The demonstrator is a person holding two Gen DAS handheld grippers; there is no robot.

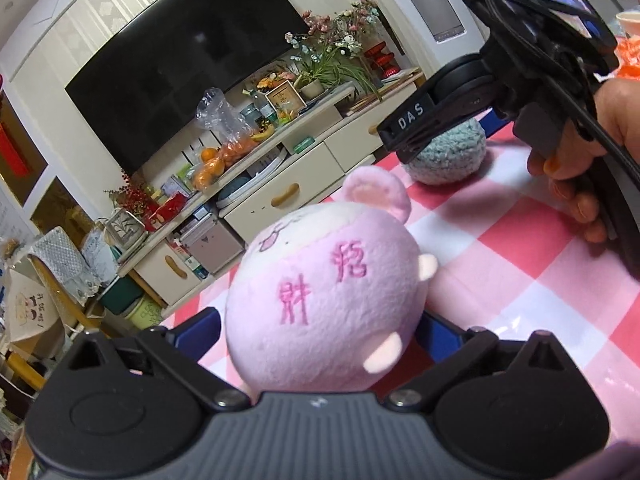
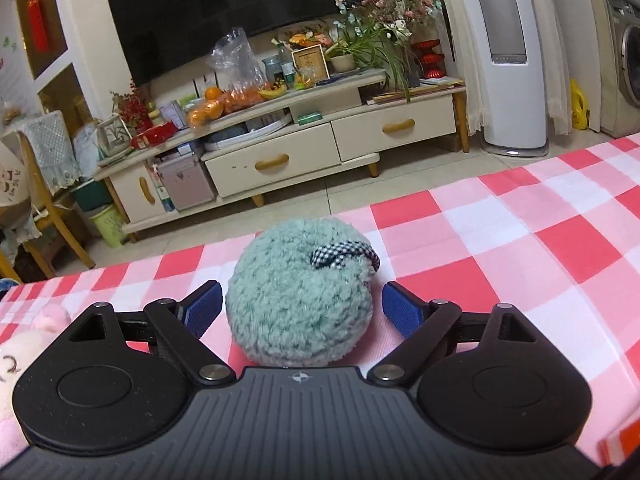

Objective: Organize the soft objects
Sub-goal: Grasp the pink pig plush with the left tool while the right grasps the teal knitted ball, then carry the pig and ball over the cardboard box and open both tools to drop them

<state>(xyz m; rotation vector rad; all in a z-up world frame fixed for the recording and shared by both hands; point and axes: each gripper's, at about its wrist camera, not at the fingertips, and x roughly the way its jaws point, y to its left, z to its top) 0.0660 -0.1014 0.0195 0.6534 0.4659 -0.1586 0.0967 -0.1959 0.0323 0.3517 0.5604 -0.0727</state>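
Observation:
A round pink plush toy (image 1: 324, 300) with pink embroidered characters sits between the blue pads of my left gripper (image 1: 320, 324), which is shut on it over the red-and-white checked tablecloth (image 1: 500, 264). A fuzzy teal plush ball (image 2: 300, 296) with a checked loop rests on the cloth (image 2: 500, 240) between the blue pads (image 2: 402, 308) of my right gripper (image 2: 302, 308), which is open with gaps on both sides. The ball also shows in the left wrist view (image 1: 448, 156), under the right gripper (image 1: 416, 148). The pink toy shows at the right wrist view's left edge (image 2: 24, 344).
The table's far edge runs across both views, with tiled floor beyond. A cluttered TV cabinet (image 2: 280, 152) with a television (image 2: 224, 12), oranges and plants stands behind. A white tower fan (image 2: 508, 60) and a washing machine (image 2: 628, 68) stand at the right.

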